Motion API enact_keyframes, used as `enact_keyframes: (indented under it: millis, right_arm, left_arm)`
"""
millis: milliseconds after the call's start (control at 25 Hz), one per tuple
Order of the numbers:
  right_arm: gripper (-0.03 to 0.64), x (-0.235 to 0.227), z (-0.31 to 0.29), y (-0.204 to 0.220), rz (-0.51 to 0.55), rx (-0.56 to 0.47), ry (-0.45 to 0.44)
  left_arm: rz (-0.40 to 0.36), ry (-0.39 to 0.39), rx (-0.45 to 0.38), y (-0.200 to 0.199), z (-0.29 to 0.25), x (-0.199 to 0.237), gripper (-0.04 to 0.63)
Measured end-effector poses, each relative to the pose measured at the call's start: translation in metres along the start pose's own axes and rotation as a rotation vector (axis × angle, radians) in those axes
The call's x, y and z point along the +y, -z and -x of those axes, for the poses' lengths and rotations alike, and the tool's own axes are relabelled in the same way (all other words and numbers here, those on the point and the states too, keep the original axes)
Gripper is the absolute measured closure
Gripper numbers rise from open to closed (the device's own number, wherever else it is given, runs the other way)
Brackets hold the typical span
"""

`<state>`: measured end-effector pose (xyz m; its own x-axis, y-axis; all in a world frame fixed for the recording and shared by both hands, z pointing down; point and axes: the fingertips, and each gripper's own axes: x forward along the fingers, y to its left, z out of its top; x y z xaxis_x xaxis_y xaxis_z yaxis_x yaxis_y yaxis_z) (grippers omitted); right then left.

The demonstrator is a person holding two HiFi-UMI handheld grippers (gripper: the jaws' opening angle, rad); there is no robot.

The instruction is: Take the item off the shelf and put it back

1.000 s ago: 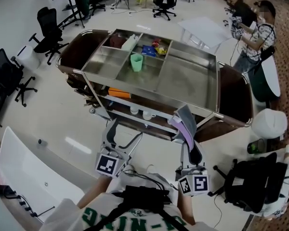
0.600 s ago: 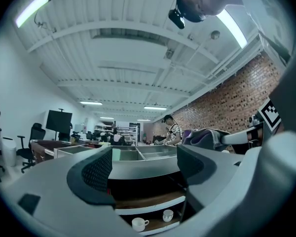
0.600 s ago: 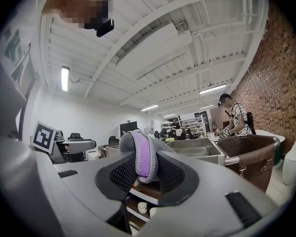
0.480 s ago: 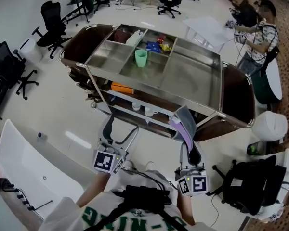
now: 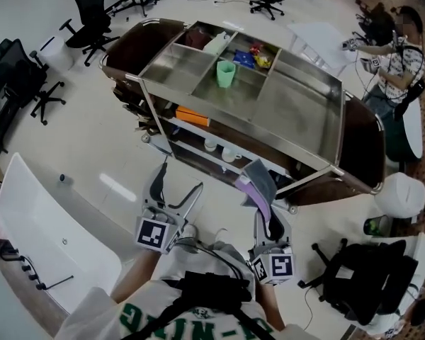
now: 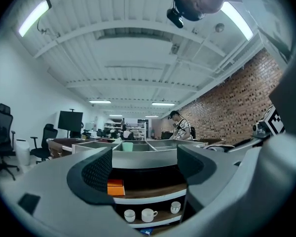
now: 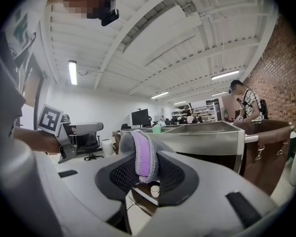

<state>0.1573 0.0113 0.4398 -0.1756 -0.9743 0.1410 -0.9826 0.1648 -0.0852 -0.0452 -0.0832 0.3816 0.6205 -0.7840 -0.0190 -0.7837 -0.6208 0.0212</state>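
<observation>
My right gripper is shut on a grey and purple fabric item, which stands up out of the jaws in front of the steel cart. In the right gripper view the fabric item is pinched between the two dark pads of the right gripper. My left gripper hangs open with nothing in it, a short way before the cart's lower shelves. In the left gripper view the left gripper faces an orange box on the middle shelf and white cups on the shelf below.
A green cup and small packets stand in the cart's top trays. Brown bags hang at both cart ends. A white table is at my left, office chairs at far left, a black bag at my right. A person stands behind.
The head view has swung, so the cart sits higher and further right. Both grippers have drifted slightly left, still before the cart. The right one keeps its hold on the fabric item.
</observation>
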Motion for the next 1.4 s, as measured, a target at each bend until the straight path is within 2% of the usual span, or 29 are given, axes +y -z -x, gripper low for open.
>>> enact_keyframes:
  millis: [200, 480, 760, 960, 1120, 1400]
  right_arm:
    - [0.509, 0.029, -0.026, 0.032, 0.03, 0.066, -0.096]
    - [0.509, 0.073, -0.089, 0.076, 0.061, 0.162, -0.217]
    - [0.509, 0.108, -0.149, 0.09, 0.083, 0.159, -0.285]
    - [0.509, 0.119, -0.188, 0.133, 0.114, 0.204, -0.3]
    - [0.509, 0.125, -0.221, 0.192, 0.132, 0.233, -0.314]
    - [0.509, 0.129, -0.307, 0.308, 0.158, 0.218, -0.314]
  left_arm:
    - [-0.011, -0.025, 0.027, 0.009, 0.017, 0.01, 0.209]
    - [-0.007, -0.11, 0.046, 0.024, 0.037, 0.039, 0.209]
    - [0.008, -0.21, 0.052, 0.038, 0.052, 0.08, 0.209]
    - [0.021, -0.273, 0.069, 0.061, 0.062, 0.106, 0.209]
    - [0.035, -0.301, 0.057, 0.101, 0.066, 0.126, 0.209]
    - [0.046, -0.344, 0.043, 0.217, 0.063, 0.164, 0.209]
